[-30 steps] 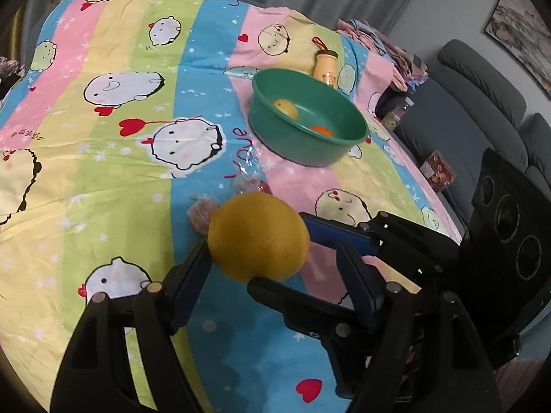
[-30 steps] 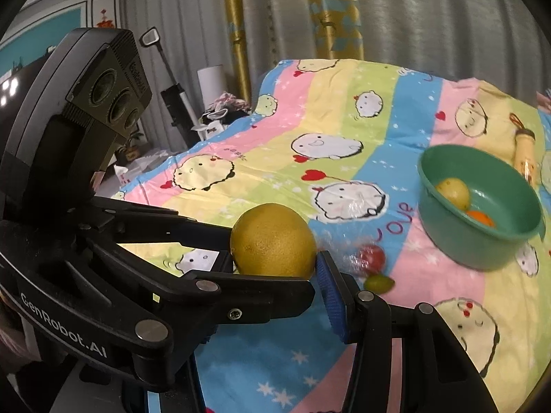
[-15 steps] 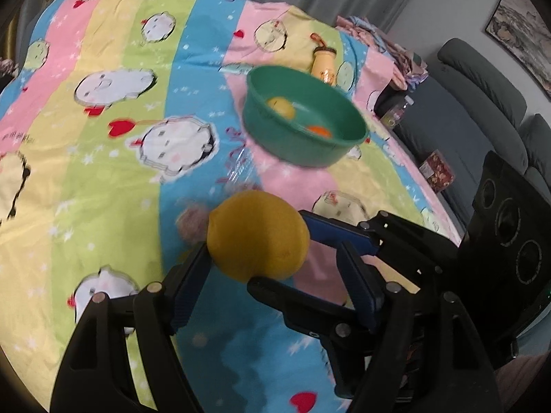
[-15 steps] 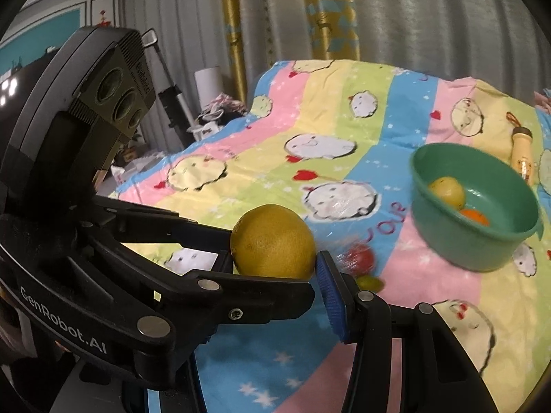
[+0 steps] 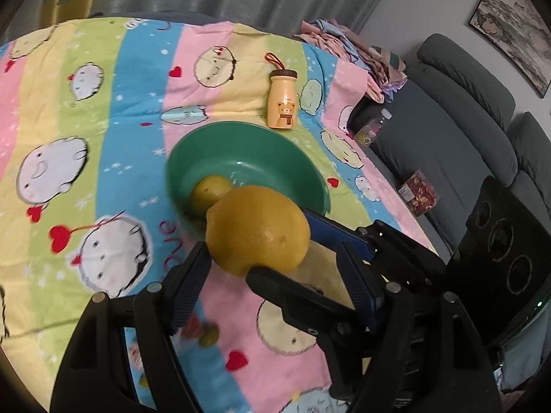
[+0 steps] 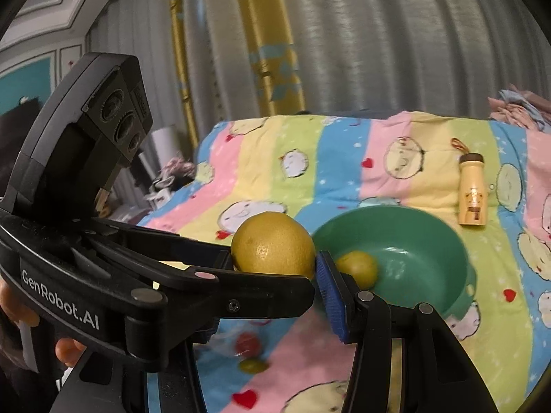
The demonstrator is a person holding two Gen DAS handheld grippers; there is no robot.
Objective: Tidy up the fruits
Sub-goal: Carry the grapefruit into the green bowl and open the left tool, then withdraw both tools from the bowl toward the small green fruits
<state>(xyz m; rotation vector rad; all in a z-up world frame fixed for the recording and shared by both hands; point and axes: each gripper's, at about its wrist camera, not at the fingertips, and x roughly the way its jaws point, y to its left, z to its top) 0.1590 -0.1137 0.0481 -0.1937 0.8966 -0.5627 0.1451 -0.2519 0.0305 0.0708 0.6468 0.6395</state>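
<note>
A: What changed since a second ago?
B: The green bowl (image 5: 310, 172) is much nearer. The left gripper (image 5: 256, 254) and right gripper (image 6: 272, 261), level, both clamp the big yellow fruit (image 5: 257, 229) just short of the rim, so release looks close

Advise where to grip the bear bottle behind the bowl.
Take the bear bottle across its straight mid-body, below the brown cap, coming in from the side. It stands upright, so the walls are parallel; the green bowl probably blocks a low frontal approach.
</note>
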